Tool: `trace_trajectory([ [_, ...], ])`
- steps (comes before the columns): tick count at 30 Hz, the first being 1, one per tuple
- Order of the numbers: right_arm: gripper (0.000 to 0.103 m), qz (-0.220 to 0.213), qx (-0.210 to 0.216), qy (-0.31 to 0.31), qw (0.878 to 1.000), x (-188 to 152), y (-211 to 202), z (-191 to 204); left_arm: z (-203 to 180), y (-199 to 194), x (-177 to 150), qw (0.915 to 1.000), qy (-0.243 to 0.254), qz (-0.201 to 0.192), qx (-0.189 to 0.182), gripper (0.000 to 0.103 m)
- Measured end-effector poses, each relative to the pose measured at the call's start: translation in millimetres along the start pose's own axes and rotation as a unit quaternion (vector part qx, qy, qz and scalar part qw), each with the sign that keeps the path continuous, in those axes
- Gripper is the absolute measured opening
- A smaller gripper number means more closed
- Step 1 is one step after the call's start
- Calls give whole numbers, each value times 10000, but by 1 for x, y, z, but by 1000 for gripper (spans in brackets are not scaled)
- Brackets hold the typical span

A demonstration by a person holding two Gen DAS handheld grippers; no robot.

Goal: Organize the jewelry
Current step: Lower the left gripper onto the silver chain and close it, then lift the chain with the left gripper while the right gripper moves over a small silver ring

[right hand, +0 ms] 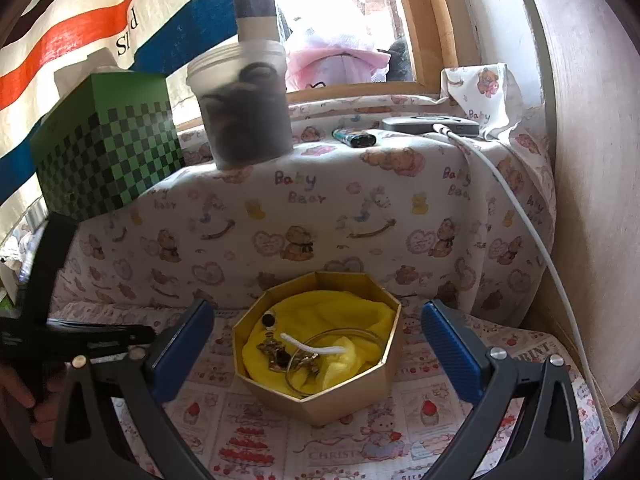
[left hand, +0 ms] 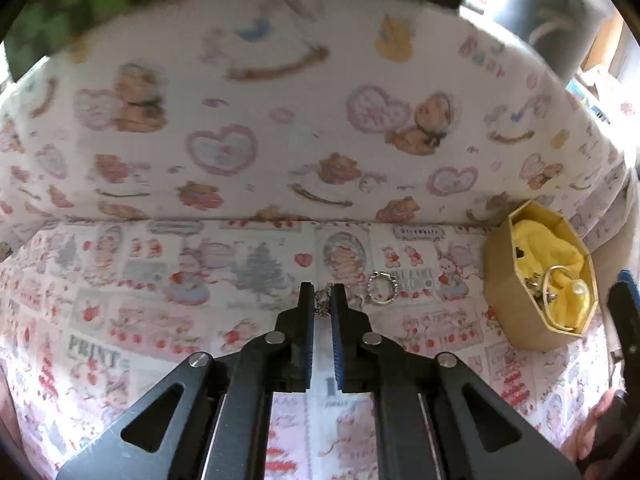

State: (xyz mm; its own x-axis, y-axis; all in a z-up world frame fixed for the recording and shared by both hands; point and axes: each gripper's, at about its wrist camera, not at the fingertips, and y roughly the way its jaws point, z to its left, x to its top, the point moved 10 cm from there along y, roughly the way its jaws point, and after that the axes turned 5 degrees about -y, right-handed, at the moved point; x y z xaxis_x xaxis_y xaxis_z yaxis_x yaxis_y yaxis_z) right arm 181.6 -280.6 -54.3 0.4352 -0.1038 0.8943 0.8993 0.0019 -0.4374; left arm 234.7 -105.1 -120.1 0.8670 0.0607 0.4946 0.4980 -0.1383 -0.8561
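Note:
My left gripper (left hand: 321,294) points down at the printed cloth and is shut on a small silver jewelry piece (left hand: 321,300) pinched between its blue-padded tips. A silver ring-shaped piece (left hand: 382,289) lies on the cloth just right of it. A gold octagonal box (right hand: 340,404), lined with yellow cloth (right hand: 352,316), holds a bangle (right hand: 340,334) and several gold trinkets (right hand: 276,354). In the left wrist view that box (left hand: 504,296) sits at the right. My right gripper (right hand: 318,312) stands open, its fingers on either side of the box and short of it.
Behind the box rises a padded ledge in bear-print cloth (right hand: 320,208). On it stand a green checkered box (right hand: 108,152), a plastic tub (right hand: 244,108), a lighter (right hand: 354,136) and a grey device (right hand: 432,124) with a white cable (right hand: 520,208). A wooden panel (right hand: 592,160) closes the right side.

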Motion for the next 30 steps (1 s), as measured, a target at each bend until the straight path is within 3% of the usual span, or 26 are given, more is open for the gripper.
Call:
trace_trajectory([
  [4,103,-28,5,-91,10000,0,-1,2,3,-31,1,9995,-46,-247,-189,6],
  [11,103,-27,21,-158,9999,0,-2,4,-2,-96,10,9948,291,-914,-343,6],
  [16,103,-40,26,-166,9999,0,-2,4,8,-142,27,9869,261,-1544,-387,6],
  [21,103,-57,20,-315,9995,1,-2,8,22,-180,32,9737,481,-2204,-319,7],
  [24,103,-138,14,-447,9989,2,-5,13,35,-182,33,9714,398,-2319,-310,7],
  [30,103,-190,95,-745,9970,6,-11,24,64,-153,24,9763,8,-2123,-426,7],
])
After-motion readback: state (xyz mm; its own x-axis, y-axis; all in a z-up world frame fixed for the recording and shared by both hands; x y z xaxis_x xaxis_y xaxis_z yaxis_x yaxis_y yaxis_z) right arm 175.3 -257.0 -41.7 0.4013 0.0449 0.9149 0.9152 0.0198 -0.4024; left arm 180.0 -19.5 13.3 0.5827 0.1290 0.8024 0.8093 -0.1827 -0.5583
